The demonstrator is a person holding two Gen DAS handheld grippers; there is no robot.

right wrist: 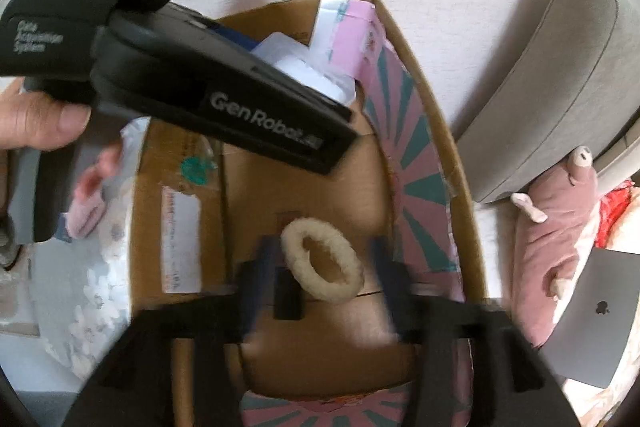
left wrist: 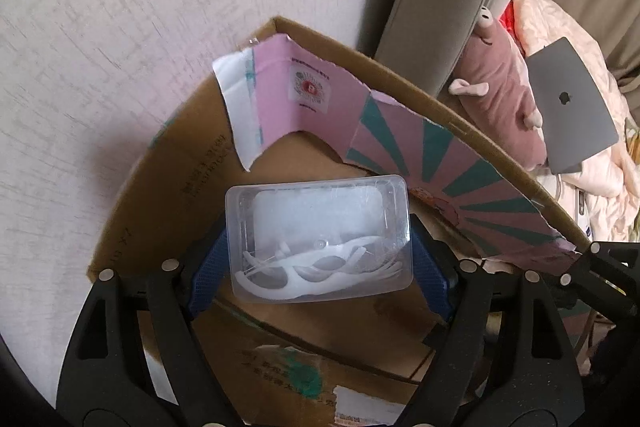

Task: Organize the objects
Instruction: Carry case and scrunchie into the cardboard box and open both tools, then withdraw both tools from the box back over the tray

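Observation:
My left gripper [left wrist: 320, 263] is shut on a clear plastic box [left wrist: 318, 227] with a white frame-like piece inside, held over the open cardboard box [left wrist: 176, 187]. In the right wrist view the left gripper's black body [right wrist: 224, 103] reaches over the cardboard box [right wrist: 440, 115], with the clear box [right wrist: 304, 67] at its tip. My right gripper [right wrist: 324, 267] is open above the box floor. A fluffy cream ring [right wrist: 322, 265] sits between its blue fingers [right wrist: 264, 267], apart from both; I cannot tell whether it rests on the floor.
A pink and green torn carton [left wrist: 400, 131] lines the box's right wall. Beside the box are a grey cushion [right wrist: 560, 87], a pink plush toy [right wrist: 552, 235] and a grey laptop [right wrist: 592, 323]. A white wall [left wrist: 100, 47] is behind.

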